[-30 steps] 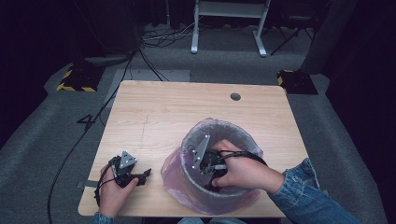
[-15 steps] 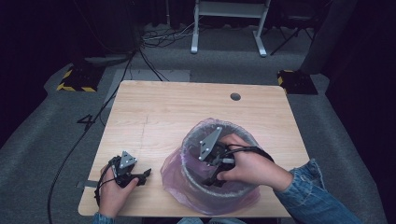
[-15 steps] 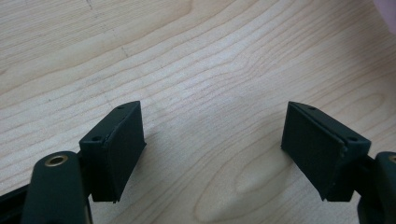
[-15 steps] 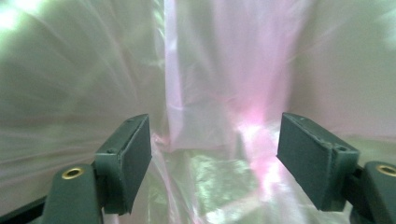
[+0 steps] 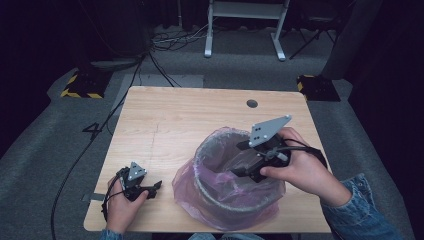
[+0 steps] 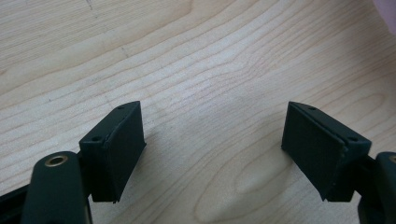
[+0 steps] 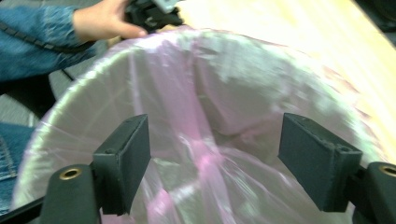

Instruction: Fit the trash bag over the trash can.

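Note:
A round bin (image 5: 201, 156) lined with a pink plastic bag (image 5: 186, 186) stands at the front of the wooden table (image 5: 190, 120). My right gripper (image 5: 239, 168) hovers over the bin's right side, pointing down into it. Its jaws have just been opening; they stand wide apart with nothing between them. In the right gripper view the right gripper (image 7: 215, 168) looks down into the crumpled bag (image 7: 210, 93). My left gripper (image 5: 152, 189) rests on the table left of the bin. In the left gripper view the left gripper (image 6: 212, 149) is open over bare wood.
A small round hole (image 5: 252, 103) sits near the table's far right edge. Cables run across the grey floor (image 5: 65, 150) to the left of the table. A white frame (image 5: 245, 25) stands behind it. The table's far half offers free room.
My right gripper has risen from inside the bin and moved right, toward its rim. The left gripper has stayed where it was.

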